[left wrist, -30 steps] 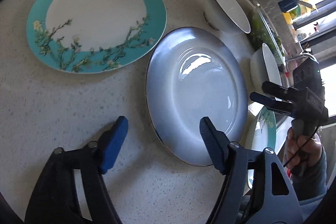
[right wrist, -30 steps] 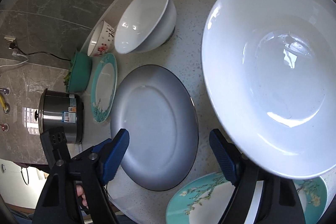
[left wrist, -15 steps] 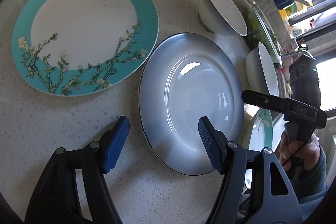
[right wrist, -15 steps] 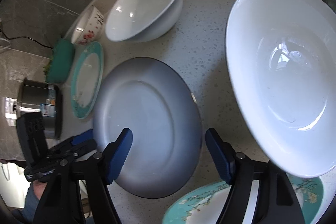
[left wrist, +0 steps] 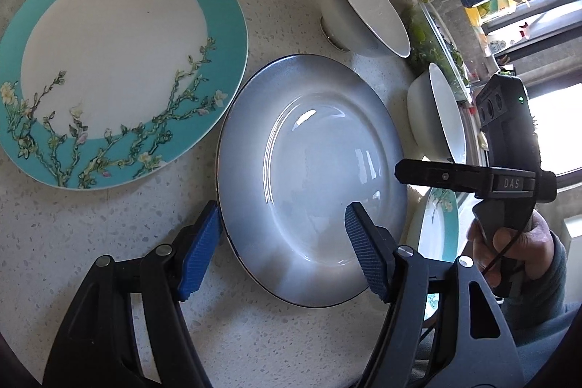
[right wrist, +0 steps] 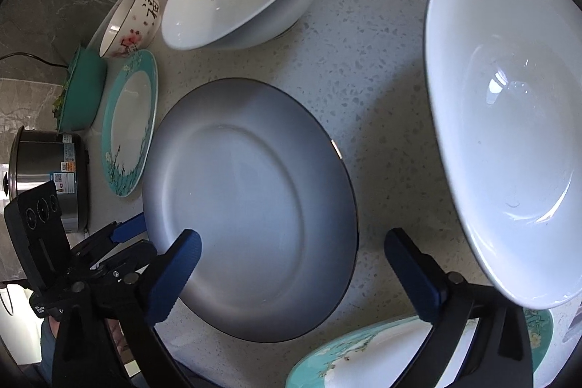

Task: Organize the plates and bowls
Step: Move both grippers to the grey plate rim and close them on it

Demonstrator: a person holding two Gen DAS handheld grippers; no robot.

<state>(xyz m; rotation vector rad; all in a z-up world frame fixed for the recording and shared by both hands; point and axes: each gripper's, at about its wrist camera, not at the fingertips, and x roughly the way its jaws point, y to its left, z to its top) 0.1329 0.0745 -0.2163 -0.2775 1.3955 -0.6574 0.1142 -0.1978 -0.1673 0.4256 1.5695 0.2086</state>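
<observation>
Both grippers are closing in on the grey plate (left wrist: pixel 309 177), which is lying flat on the speckled table (left wrist: pixel 91 242) between them. The left gripper (left wrist: pixel 283 242) is hanging with its jaws apart and straddling the plate's near rim: one blue pad is sitting just outside the edge, the other over the plate's face, with nothing pinched yet. The right gripper (right wrist: pixel 291 271) is spreading its jaws wide as it comes over the opposite rim, one pad above the plate and one over bare table, again with nothing clamped. To do this step well, I judge that one pad should be slipping under the rim while the other is pressing on top, because the plate is glossy and thin-edged and a shallow bite is likely to skid off. The big white bowl (right wrist: pixel 509 140) is standing just beside the right gripper's outer pad, and a teal floral plate (right wrist: pixel 382 355) is lying under it, so that side is needing care.
</observation>
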